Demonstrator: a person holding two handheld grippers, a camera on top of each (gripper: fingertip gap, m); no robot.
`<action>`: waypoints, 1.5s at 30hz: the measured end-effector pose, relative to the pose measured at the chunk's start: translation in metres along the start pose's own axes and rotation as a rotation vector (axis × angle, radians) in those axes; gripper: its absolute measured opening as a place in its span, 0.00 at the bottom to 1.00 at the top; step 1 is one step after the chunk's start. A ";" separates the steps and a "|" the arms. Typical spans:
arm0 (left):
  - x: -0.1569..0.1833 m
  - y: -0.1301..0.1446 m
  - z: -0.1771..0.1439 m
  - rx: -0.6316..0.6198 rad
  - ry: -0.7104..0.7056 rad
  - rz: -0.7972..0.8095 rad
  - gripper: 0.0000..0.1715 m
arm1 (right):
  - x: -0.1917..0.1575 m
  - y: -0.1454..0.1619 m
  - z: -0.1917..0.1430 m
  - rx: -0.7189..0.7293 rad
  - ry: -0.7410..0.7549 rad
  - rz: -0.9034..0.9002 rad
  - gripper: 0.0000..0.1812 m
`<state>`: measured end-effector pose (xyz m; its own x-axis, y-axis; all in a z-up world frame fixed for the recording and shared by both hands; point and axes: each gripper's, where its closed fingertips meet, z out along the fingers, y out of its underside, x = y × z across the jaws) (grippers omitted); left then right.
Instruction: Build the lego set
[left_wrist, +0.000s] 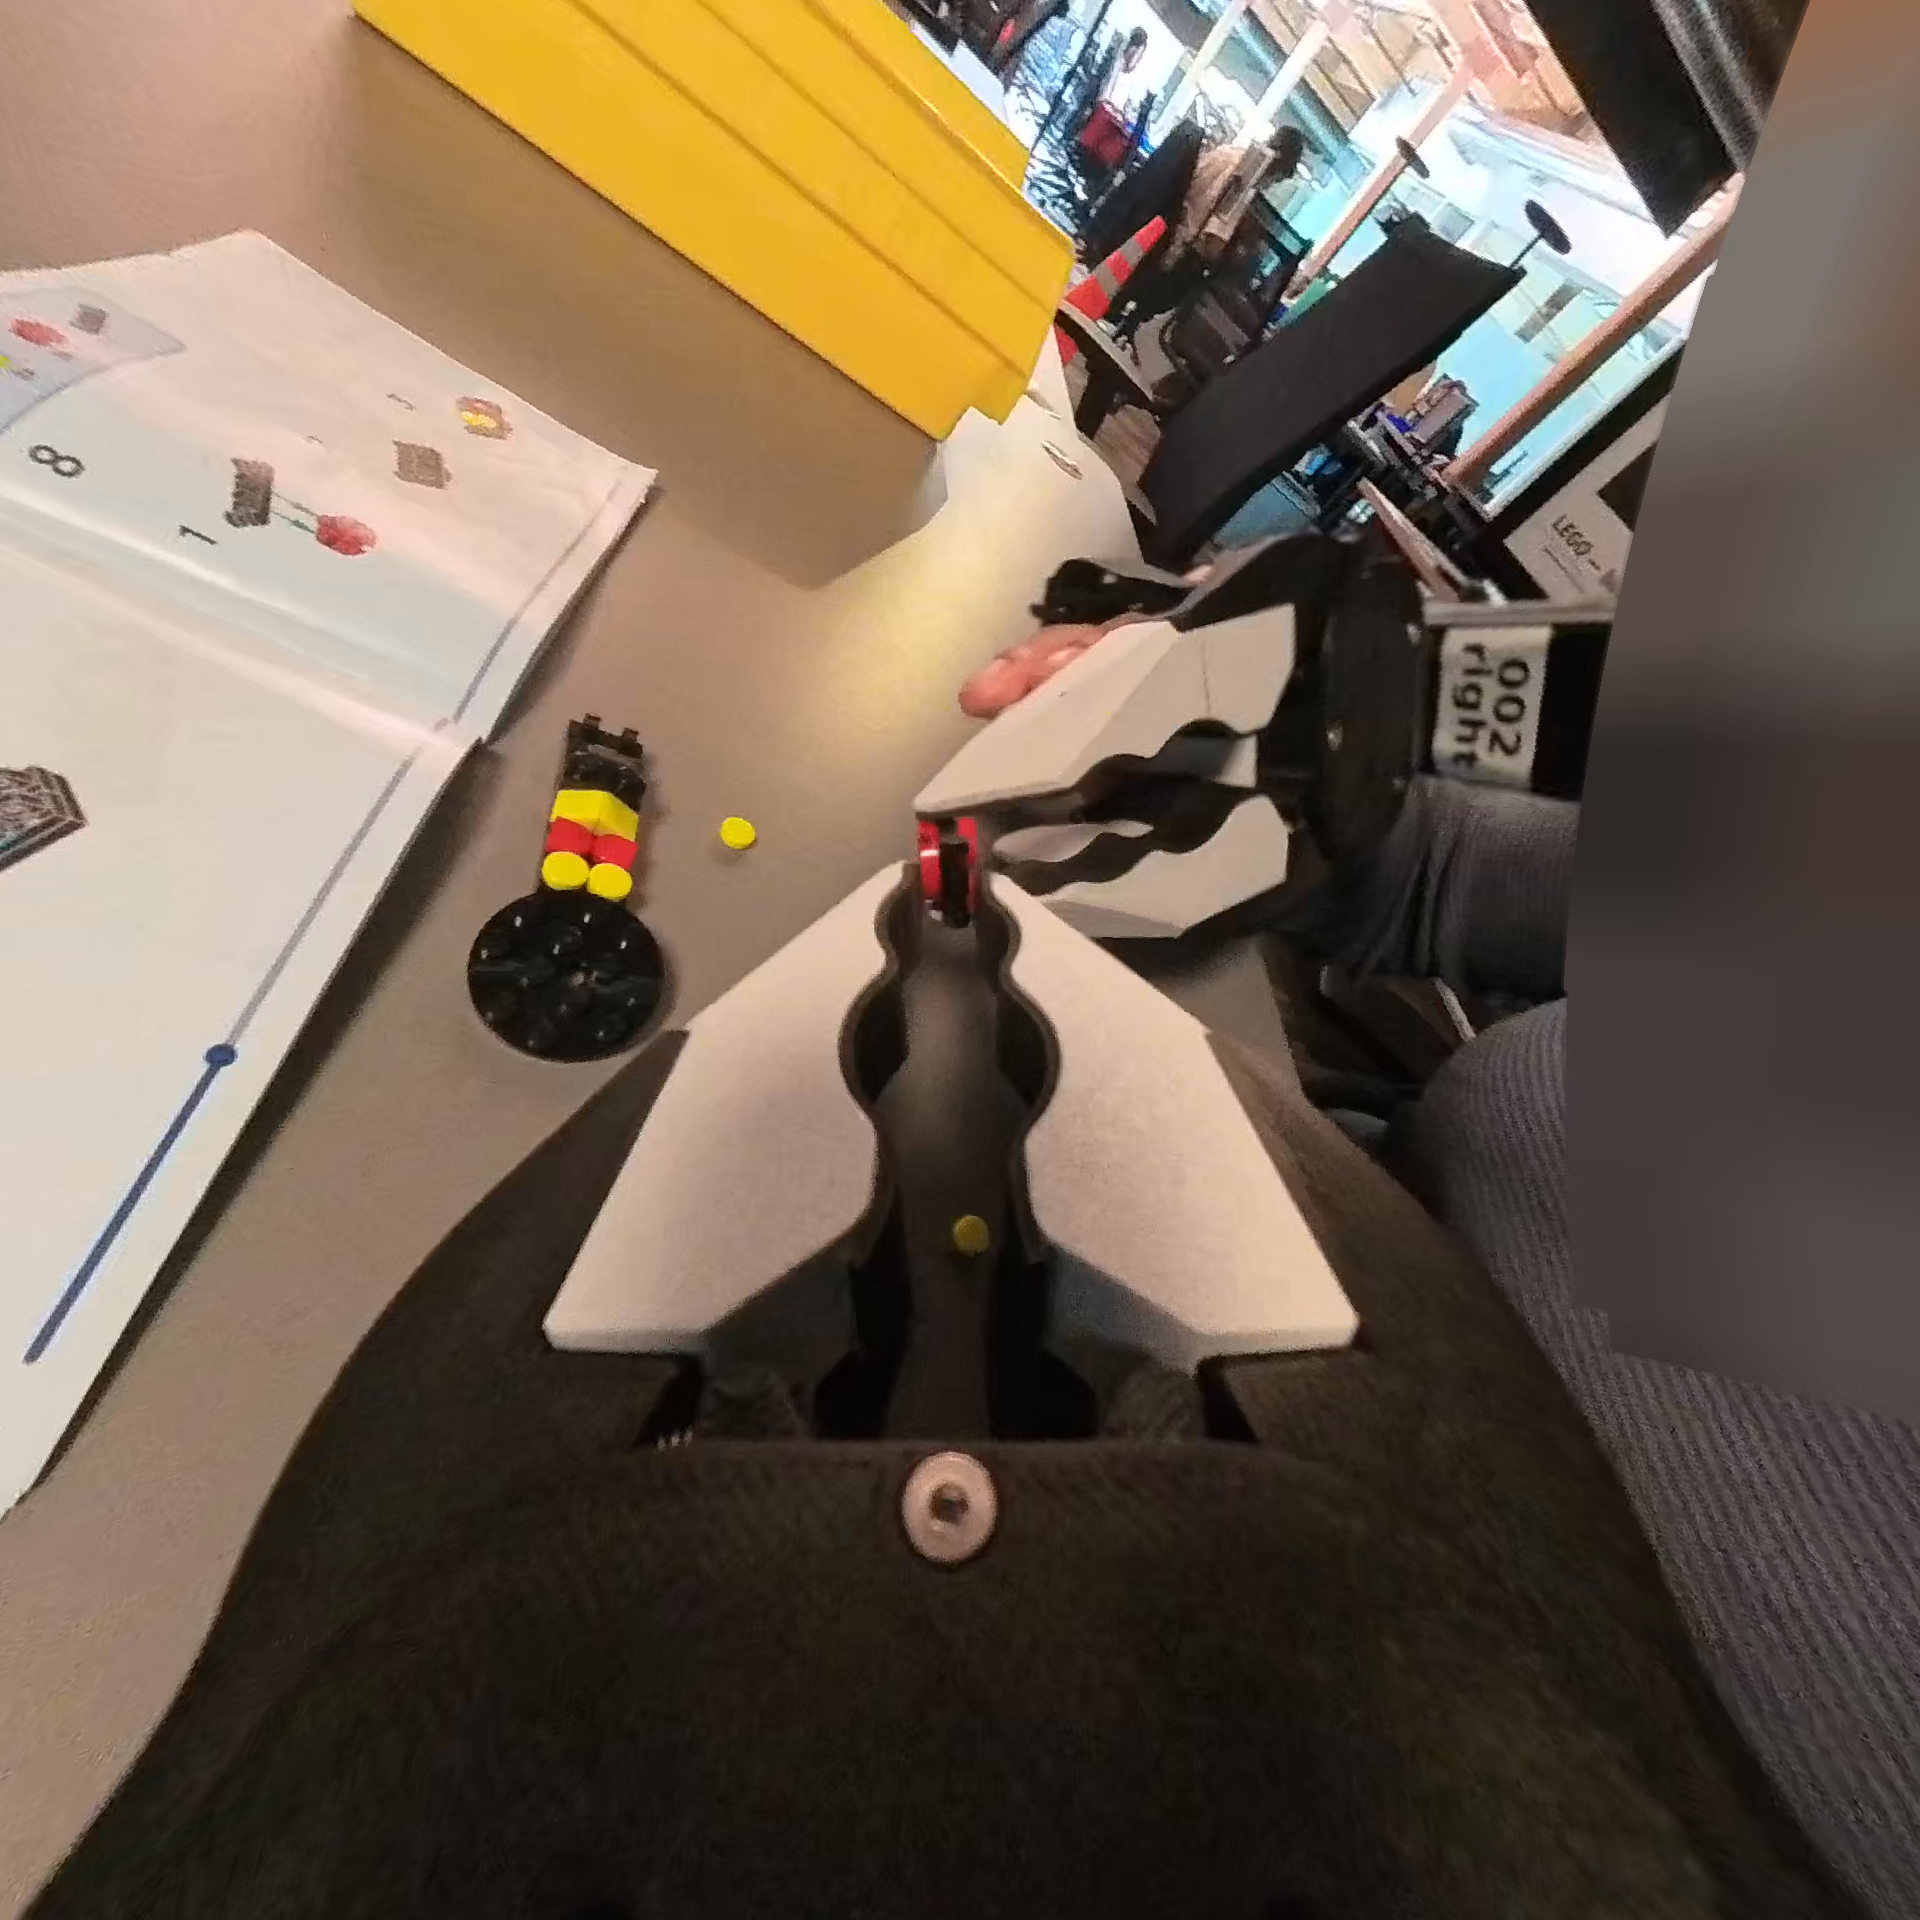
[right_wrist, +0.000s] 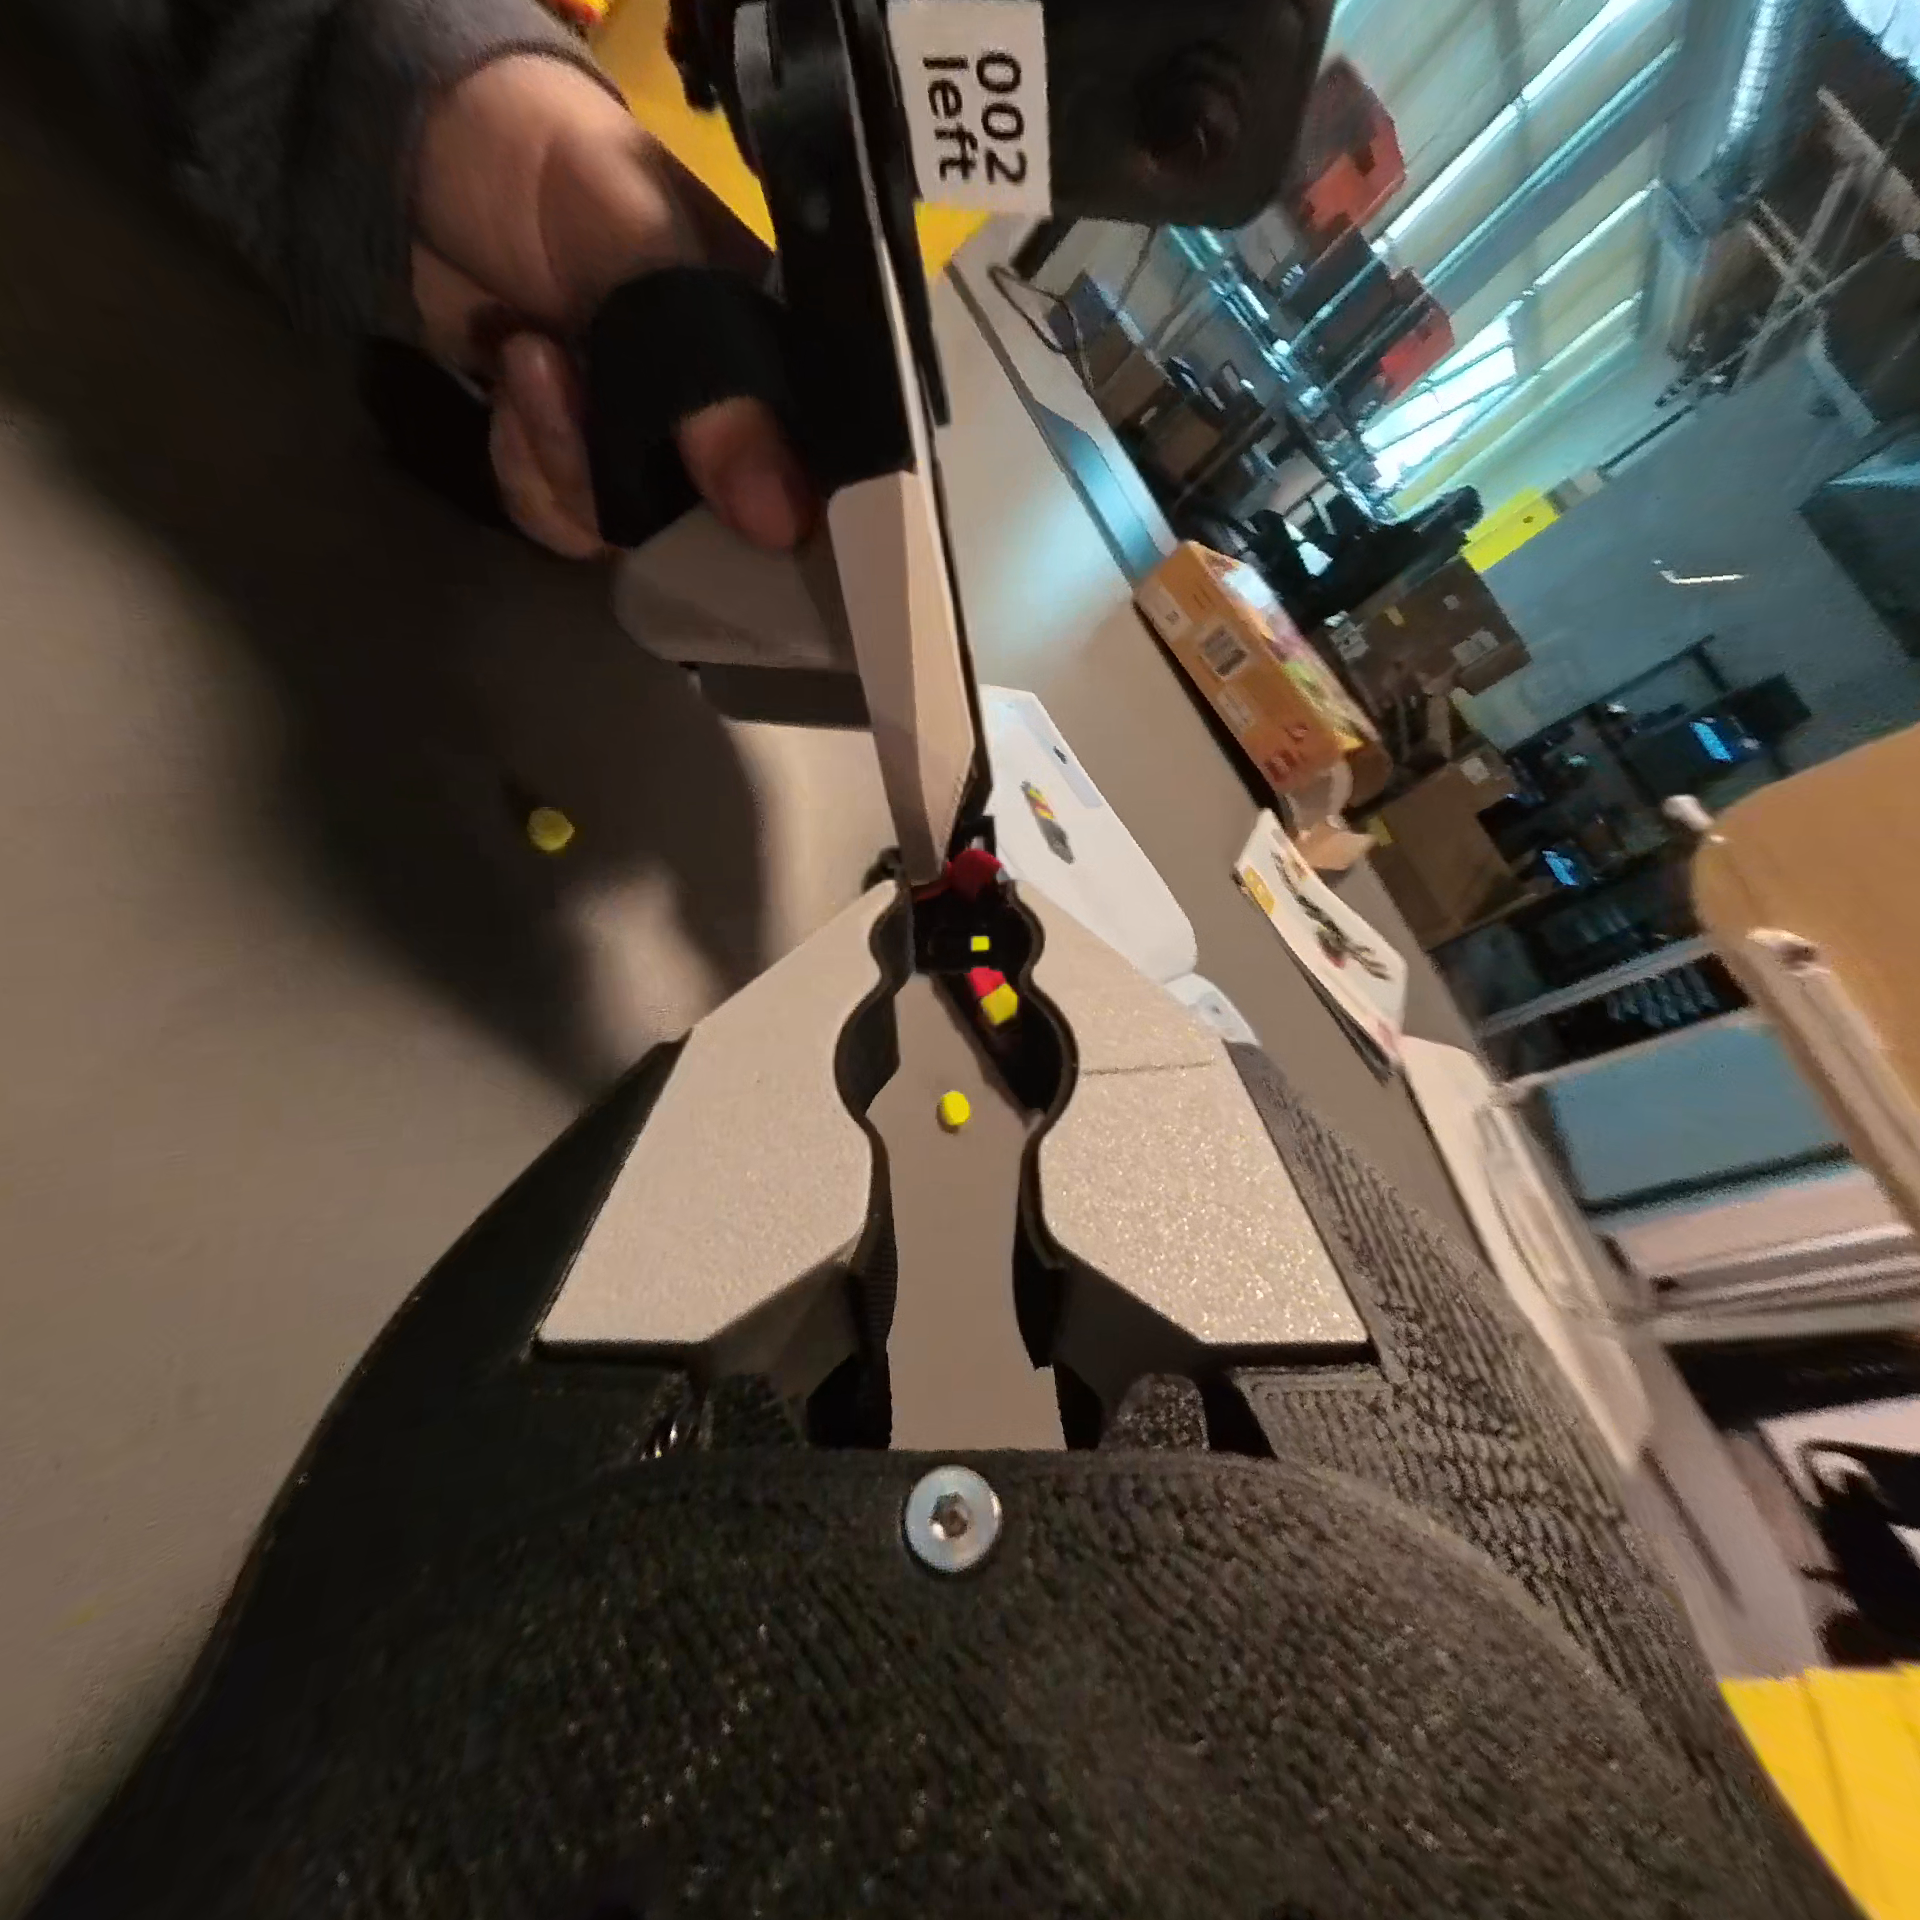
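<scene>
We see the small red piece (left_wrist: 945, 868) clamped at the tips of the left gripper (left_wrist: 948, 883), raised off the table (left_wrist: 727, 623). The right gripper (right_wrist: 951, 899) meets it tip to tip, its fingers nearly together; whether it also grips, we cannot tell. Should either tip slip, the piece could, we judge, drop toward the loose yellow stud (left_wrist: 737, 832) or the striped assembly (left_wrist: 592, 821) beside the instruction booklet (left_wrist: 260, 582).

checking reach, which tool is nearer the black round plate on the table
Left. The left tool pinches a small red piece just beside the black round plate. The right tool comes in from the far side, tips meeting at that piece.
</scene>
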<state>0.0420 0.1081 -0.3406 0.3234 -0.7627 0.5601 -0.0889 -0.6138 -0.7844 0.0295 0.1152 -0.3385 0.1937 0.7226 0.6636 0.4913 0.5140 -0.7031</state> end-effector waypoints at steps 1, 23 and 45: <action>-0.002 -0.001 -0.001 0.006 -0.013 0.001 0.05 | 0.001 0.000 0.001 -0.013 0.029 -0.031 0.08; -0.013 0.008 0.000 -0.055 -0.125 0.043 0.04 | -0.008 0.002 0.008 -0.051 0.045 -0.050 0.09; -0.024 0.011 -0.001 -0.056 -0.126 -0.105 0.04 | -0.007 0.011 0.013 -0.091 0.075 -0.060 0.10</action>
<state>0.0326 0.1196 -0.3622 0.4488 -0.6641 0.5979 -0.0997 -0.7021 -0.7051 0.0227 0.1214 -0.3541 0.2227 0.6533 0.7236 0.5786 0.5088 -0.6375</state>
